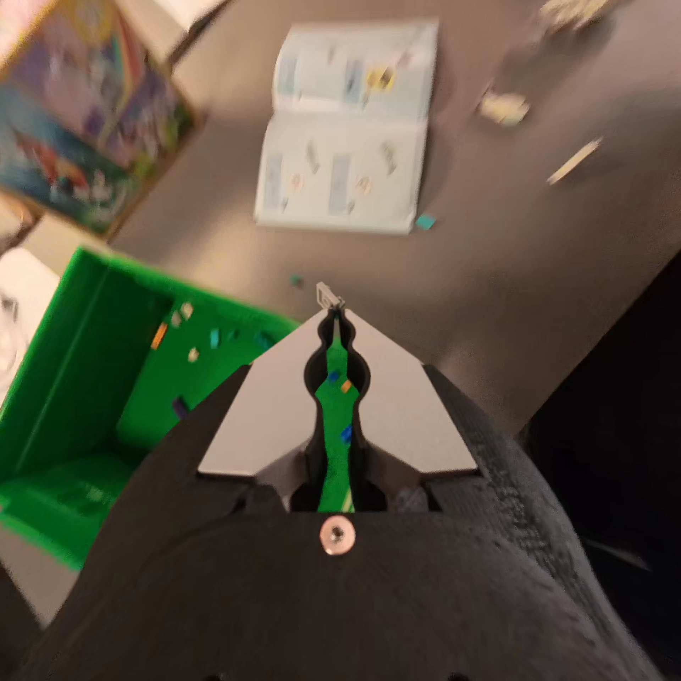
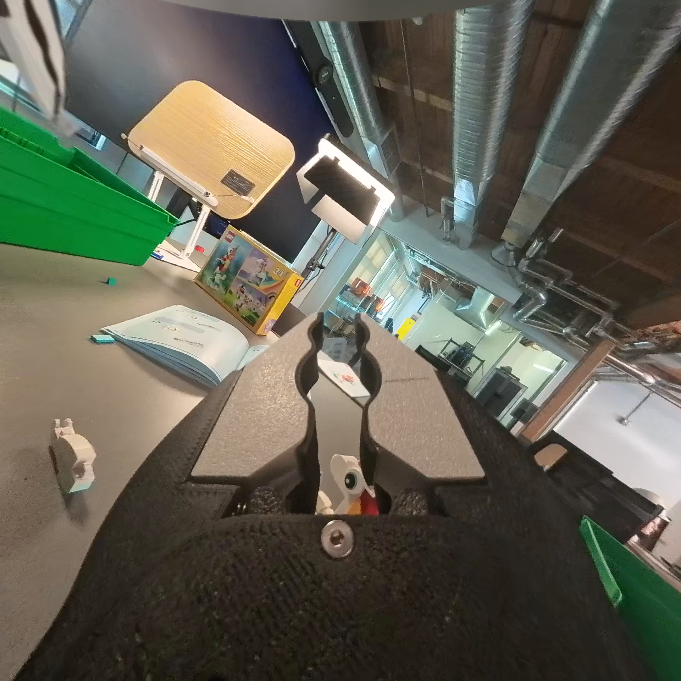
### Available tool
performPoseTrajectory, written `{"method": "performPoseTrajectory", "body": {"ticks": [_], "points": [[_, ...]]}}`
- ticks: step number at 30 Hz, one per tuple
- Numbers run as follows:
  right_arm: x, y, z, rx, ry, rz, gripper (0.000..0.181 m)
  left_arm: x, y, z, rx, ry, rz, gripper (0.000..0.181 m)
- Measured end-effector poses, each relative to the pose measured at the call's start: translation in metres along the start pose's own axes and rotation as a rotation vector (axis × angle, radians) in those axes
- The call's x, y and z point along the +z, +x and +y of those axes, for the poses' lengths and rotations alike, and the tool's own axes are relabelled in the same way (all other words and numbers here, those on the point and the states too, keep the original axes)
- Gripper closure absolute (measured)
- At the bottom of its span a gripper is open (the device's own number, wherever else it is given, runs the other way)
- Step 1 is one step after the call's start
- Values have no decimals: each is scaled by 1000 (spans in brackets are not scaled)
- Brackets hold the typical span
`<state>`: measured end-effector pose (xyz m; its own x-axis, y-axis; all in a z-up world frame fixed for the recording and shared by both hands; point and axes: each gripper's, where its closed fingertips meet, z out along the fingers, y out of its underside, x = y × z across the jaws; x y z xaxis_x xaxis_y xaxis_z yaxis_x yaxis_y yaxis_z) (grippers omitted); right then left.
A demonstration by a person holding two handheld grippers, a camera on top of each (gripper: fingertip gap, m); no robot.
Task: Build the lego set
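My left gripper (image 1: 334, 313) is shut on a small grey lego piece (image 1: 327, 294) that sticks out past its tips, held above the grey table (image 1: 479, 294) beside the green bin (image 1: 92, 368). The bin holds several small loose bricks. My right gripper (image 2: 341, 324) is low over the table, tilted upward, its fingers apart. A white lego figure with an eye and red and orange parts (image 2: 348, 479) shows in the gap near the finger bases; I cannot tell if it touches them. A white lego sub-assembly (image 2: 72, 457) lies to its left.
The open instruction booklet (image 1: 346, 129) (image 2: 177, 339) lies mid-table with a teal piece (image 1: 425, 222) (image 2: 102, 338) at its corner. The lego box (image 1: 84, 121) (image 2: 250, 283) stands behind. Blurred pale pieces (image 1: 503, 107) lie far right. A green plate (image 2: 626, 575) is at my right.
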<state>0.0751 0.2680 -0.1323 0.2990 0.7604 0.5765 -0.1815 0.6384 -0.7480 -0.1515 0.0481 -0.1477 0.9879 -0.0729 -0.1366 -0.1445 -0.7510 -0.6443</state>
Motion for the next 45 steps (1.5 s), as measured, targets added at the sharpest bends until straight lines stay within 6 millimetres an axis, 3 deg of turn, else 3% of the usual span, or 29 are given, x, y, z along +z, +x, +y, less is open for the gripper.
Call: {"method": "performPoseTrajectory", "body": {"ticks": [1, 3, 6, 8, 10, 13, 18, 24, 29, 35, 38, 39, 42, 45], "points": [[-1, 0, -1, -3, 2, -1, 167, 3, 21, -16, 24, 61, 24, 180], [-2, -1, -5, -13, 18, -5, 167, 17, 67, -40, 42, 165, 115, 180], [-3, -7, -6, -56, 19, -24, 167, 53, 125, -51, -26, 211, 319, 180], [-4, -14, -6, -101, 15, -41, 167, 76, 160, -55, -186, 223, 558, 179], [-4, -21, -7, -145, 12, -66, 167, 100, 181, -51, -352, 168, 753, 179], [-6, -32, -10, -198, 27, -105, 168, 135, 193, -37, -492, 53, 864, 179], [-8, -47, -13, -232, 40, -167, 168, 151, 192, -27, -574, -52, 926, 179], [-11, -100, 0, -150, -44, -486, 163, 160, 175, -19, -639, -115, 910, 179], [-10, -115, 8, -151, -98, -559, 164, 162, 168, -16, -630, -132, 846, 179], [-7, -105, 18, -147, -138, -504, 164, 160, 152, -15, -586, -83, 659, 164], [-5, -90, 20, -163, -136, -420, 166, 156, 140, -20, -581, -33, 579, 140], [-3, -82, 19, -173, -129, -375, 166, 151, 136, -27, -563, 22, 558, 140], [-1, -53, 19, -195, -123, -221, 168, 116, 132, -58, -458, 281, 528, 141], [-1, -20, 17, -188, -117, -58, 170, 70, 112, -73, -339, 511, 343, 143]]}}
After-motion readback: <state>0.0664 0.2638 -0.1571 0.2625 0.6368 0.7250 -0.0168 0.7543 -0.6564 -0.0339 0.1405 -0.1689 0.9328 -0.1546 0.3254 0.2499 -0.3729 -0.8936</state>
